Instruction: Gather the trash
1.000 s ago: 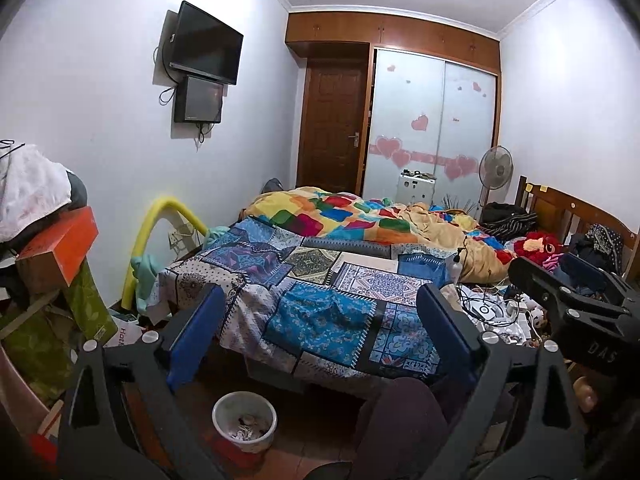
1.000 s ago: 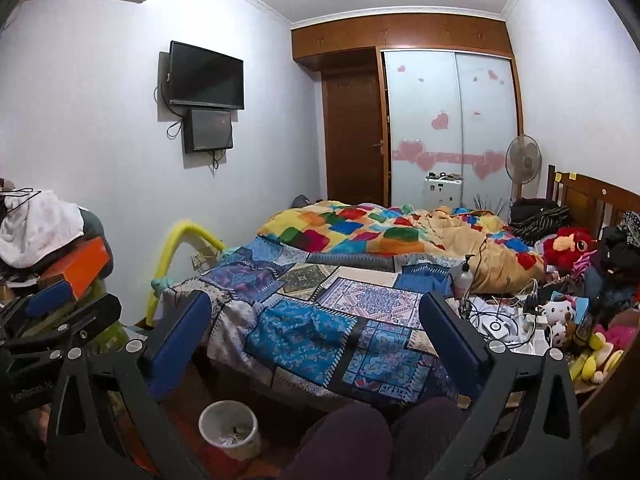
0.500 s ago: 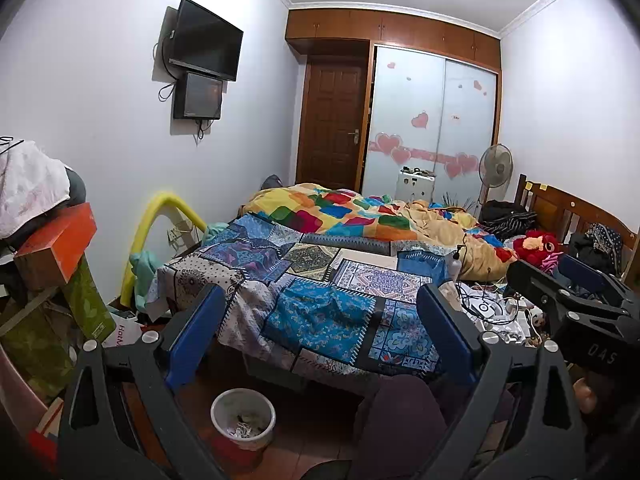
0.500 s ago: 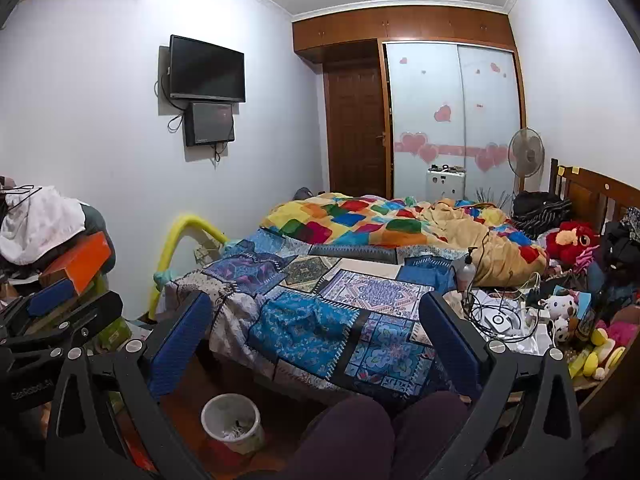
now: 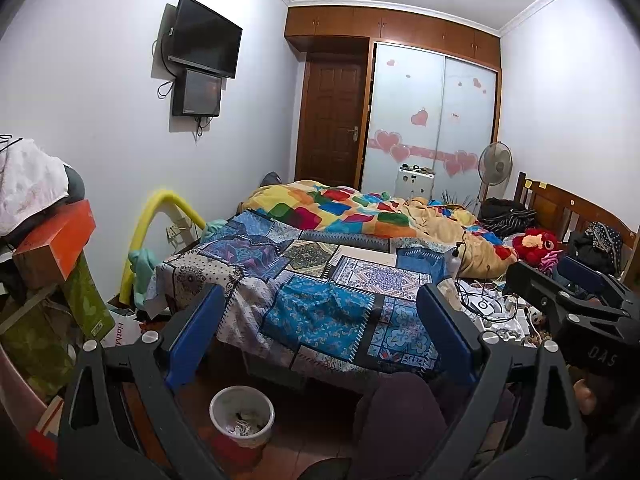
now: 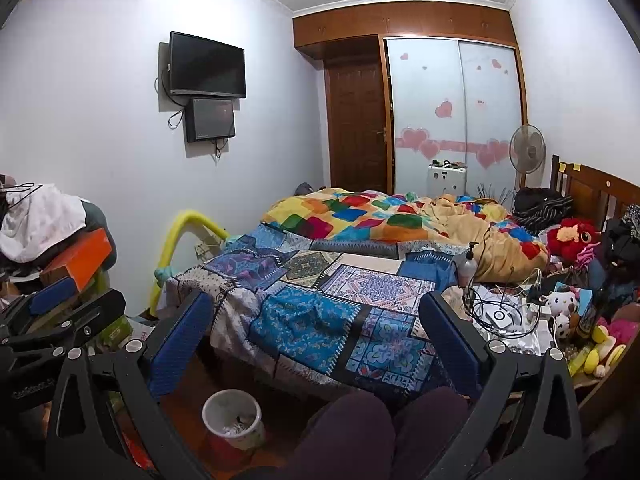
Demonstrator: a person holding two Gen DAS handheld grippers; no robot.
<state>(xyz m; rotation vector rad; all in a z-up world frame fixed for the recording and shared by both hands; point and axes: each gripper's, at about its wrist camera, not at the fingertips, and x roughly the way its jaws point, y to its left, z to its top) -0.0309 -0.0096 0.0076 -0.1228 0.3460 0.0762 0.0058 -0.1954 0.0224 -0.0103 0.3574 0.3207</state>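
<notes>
A: Left wrist view?
B: The white trash bin (image 5: 242,416) stands on the floor at the foot of the bed (image 5: 320,292), paper scraps inside. Left tool (image 5: 322,334): fingers spread apart, holding nothing. Compared with a second earlier, the view sits slightly higher.

A: Right wrist view?
B: Same bin (image 6: 233,419), lower left of centre. Right tool (image 6: 316,340): fingers wide apart, unloaded. The bed has shifted slightly rightward in frame.

"DAS" on right hand-held gripper (image 5: 576,292); "HotM", cut off, on white bag (image 5: 122,330).
</notes>
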